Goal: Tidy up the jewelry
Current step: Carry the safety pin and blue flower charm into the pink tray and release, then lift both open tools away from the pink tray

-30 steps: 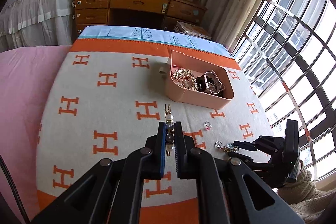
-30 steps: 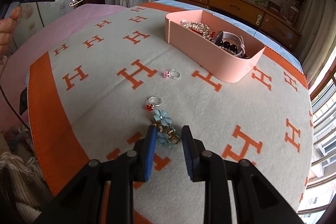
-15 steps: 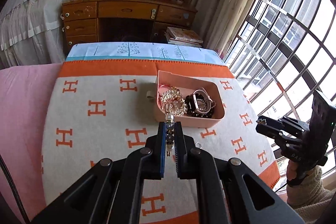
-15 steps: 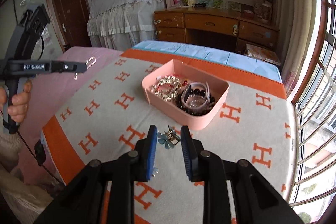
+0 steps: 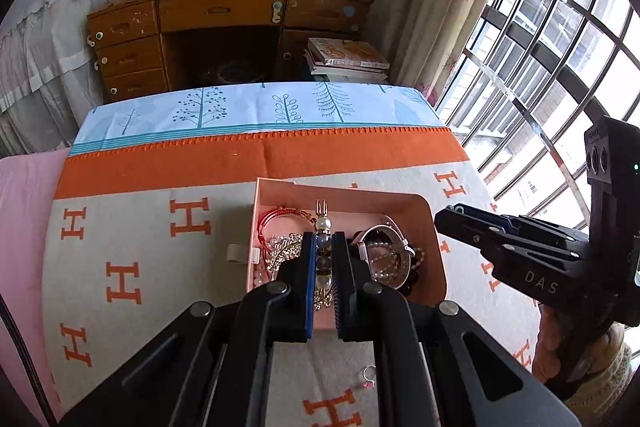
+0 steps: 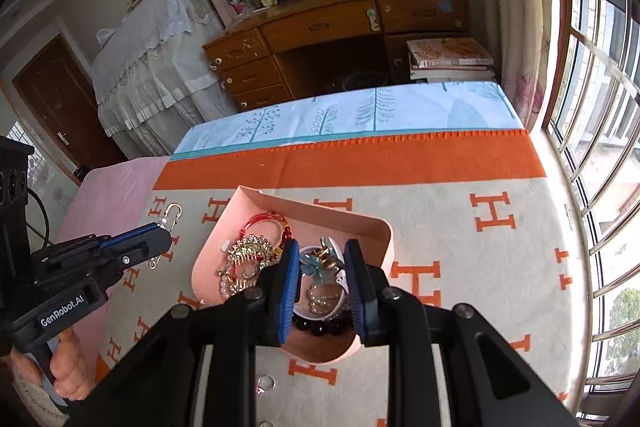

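Both grippers are over the pink tray (image 5: 438,259) on the H-patterned blanket (image 5: 120,227), each carrying a piece. The left gripper (image 5: 323,259) has its jaws pressed together on a beaded pin (image 5: 322,227), which stands along the fingers with its gold prongs poking out past the tips. The right gripper (image 6: 322,275), jaws partly closed, pinches a blue flower clip (image 6: 310,265) above the watch (image 6: 340,277) and dark beads at the tray's right end. Risks: the pin is thin and may cling to a pad or snag the gold chain piece (image 6: 246,251) when let go. The clip is held off-centre, nearer the left pad, and could twist and drop outside the near wall. The grippers are close and could collide over the tray. A pink-stone ring (image 5: 369,375) lies on the blanket near the tray, not yet put away.
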A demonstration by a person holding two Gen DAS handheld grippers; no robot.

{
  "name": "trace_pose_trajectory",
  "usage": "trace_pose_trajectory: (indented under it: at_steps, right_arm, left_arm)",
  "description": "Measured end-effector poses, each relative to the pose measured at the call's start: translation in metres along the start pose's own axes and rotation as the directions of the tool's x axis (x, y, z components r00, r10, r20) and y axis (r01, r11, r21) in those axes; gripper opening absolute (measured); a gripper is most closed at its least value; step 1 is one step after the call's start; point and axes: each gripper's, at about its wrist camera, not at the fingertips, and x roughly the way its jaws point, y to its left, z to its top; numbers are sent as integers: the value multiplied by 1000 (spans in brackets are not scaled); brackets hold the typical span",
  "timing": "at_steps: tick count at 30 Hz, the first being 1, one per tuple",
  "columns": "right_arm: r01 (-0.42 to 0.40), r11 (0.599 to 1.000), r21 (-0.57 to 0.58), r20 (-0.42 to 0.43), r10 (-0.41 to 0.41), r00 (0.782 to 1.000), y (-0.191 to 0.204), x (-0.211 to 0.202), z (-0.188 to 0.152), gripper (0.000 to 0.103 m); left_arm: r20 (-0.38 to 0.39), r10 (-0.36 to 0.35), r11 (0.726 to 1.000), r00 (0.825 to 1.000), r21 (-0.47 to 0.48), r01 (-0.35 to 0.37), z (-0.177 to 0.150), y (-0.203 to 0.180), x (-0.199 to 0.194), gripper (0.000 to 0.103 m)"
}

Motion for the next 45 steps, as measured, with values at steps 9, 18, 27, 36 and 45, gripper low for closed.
trace_pose_trajectory:
  at_steps: [9,18,27,36,45]
  right_arm:
    - [35,992,119,-82,-25,996,-18,40,-2,24]
    - [50,994,101,-25,-48,999,-17,17,-8,35]
    - [10,998,54,23,-11,1000,-6,-26,-45,35]
    - [-13,1000,4,67,13,998,9,-71,-95,35]
    - [9,999,-45,137,-2,991,18,-121,-126,35]
  left_arm:
    - [-14,-9,997,1000,-75,8,2,3,32,62]
    - [67,53,996,996,-74,-48,-15,1,-7,78]
    - [111,133,988,985,-93,-123,-52,2,-51,78]
    - [162,181,978,970,-137,-159,-96,2,-95,81]
    - [196,268,952,943,-207,-227,-133,31,-139,85]
